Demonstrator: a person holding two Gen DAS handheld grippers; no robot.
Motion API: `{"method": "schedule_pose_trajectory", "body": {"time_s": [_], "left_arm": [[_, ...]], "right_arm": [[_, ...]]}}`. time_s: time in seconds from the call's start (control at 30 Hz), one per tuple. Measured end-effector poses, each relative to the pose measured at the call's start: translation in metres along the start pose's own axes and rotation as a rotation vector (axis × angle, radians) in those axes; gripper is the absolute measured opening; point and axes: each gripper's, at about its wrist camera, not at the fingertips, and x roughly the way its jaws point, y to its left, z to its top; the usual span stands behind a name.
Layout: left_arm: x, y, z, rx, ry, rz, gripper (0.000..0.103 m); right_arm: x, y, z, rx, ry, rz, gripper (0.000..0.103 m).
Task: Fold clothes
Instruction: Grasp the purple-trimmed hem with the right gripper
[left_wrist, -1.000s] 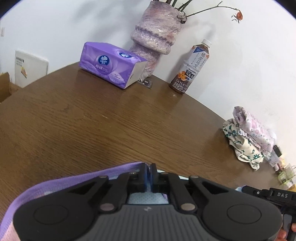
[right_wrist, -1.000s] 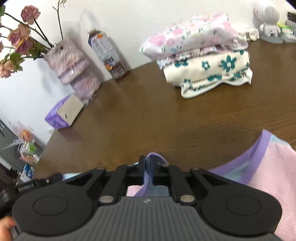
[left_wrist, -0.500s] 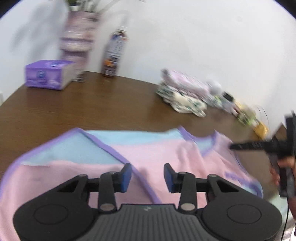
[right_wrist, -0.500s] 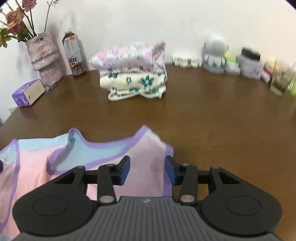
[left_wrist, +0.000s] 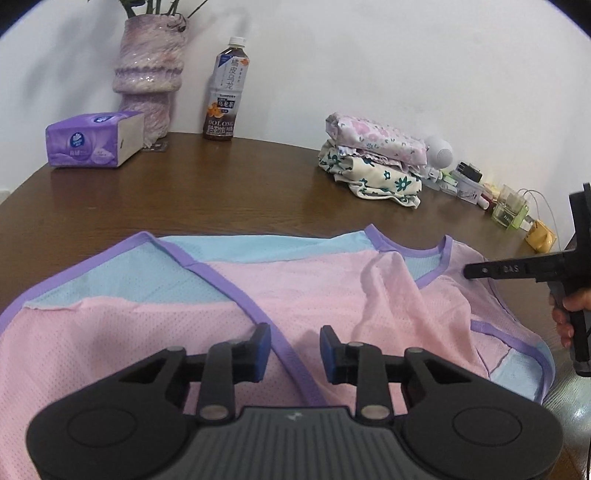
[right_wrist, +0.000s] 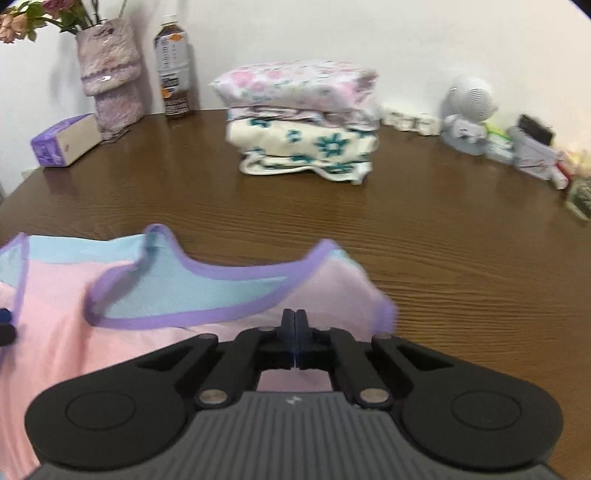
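the pink and blue mesh vest with purple trim (left_wrist: 295, 280) is light and limp; we grip its hems. left gripper (left_wrist: 294, 349) gapes, empty, narrowing slightly; right gripper (right_wrist: 294, 334) has snapped closed, empty.

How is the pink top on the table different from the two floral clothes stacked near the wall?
The pink top lies spread open in one wrinkled layer, while the floral clothes are folded into a compact stack. The top is plain pink and blue with purple trim; the stacked clothes carry flower prints, pink above and teal below. The top sits at the near edge under the grippers; the stack sits farther back. Both rest on the wooden table.
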Motion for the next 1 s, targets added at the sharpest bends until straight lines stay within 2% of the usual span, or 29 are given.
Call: {"method": "schedule_pose_trajectory", "body": {"time_s": [0.1,0.17,0.2,0.3,0.4,0.43,0.47,0.5,0.53,0.6,0.8,0.87,0.9,0.93,0.97,1.0], "left_arm": [[-0.001,0.0,-0.001,0.003,-0.01,0.0,0.027],[-0.001,-0.001,-0.002,0.007,-0.014,-0.001,0.027],[-0.001,-0.002,-0.003,0.01,-0.017,0.001,0.028],[-0.001,-0.002,-0.004,0.011,-0.021,0.0,0.027],[-0.002,-0.002,-0.005,0.012,-0.026,-0.001,0.027],[-0.002,-0.002,-0.005,0.013,-0.027,-0.001,0.027],[-0.002,-0.002,-0.006,0.014,-0.028,-0.001,0.027],[-0.002,-0.002,-0.006,0.016,-0.03,0.0,0.027],[-0.002,-0.002,-0.006,0.018,-0.032,0.0,0.027],[-0.002,-0.001,-0.007,0.019,-0.037,-0.002,0.027],[-0.003,0.001,-0.009,0.022,-0.047,-0.006,0.028],[-0.003,0.0,-0.009,0.023,-0.049,-0.005,0.028],[-0.003,0.0,-0.009,0.024,-0.049,-0.004,0.028],[-0.003,0.0,-0.009,0.024,-0.049,-0.004,0.028],[-0.003,0.0,-0.009,0.024,-0.049,-0.003,0.028],[-0.002,0.0,-0.009,0.025,-0.05,-0.003,0.028]], "right_arm": [[-0.003,-0.019,-0.002,0.036,0.003,-0.013,0.0],[-0.006,-0.027,0.0,0.087,-0.015,0.029,0.004],[-0.007,-0.029,0.003,0.121,-0.031,0.068,0.008],[-0.002,-0.02,0.012,0.144,-0.049,0.129,0.04],[0.008,0.0,0.016,0.076,-0.027,0.109,0.041],[0.009,0.005,0.017,0.054,-0.019,0.096,0.038],[0.011,0.011,0.017,0.032,-0.012,0.083,0.031],[0.013,0.016,0.017,0.01,-0.004,0.07,0.013],[0.014,0.022,0.018,-0.012,0.003,0.057,0.005],[0.012,0.022,0.019,-0.021,0.005,0.038,0.0],[0.009,-0.012,0.019,0.053,0.031,-0.013,0.0],[0.011,-0.021,0.019,0.098,0.031,0.027,0.004],[0.012,-0.023,0.019,0.127,0.03,0.064,0.01],[0.014,-0.024,0.019,0.149,0.031,0.096,0.025],[0.016,-0.02,0.019,0.144,0.033,0.106,0.031],[0.017,-0.014,0.019,0.116,0.032,0.093,0.034]]}}
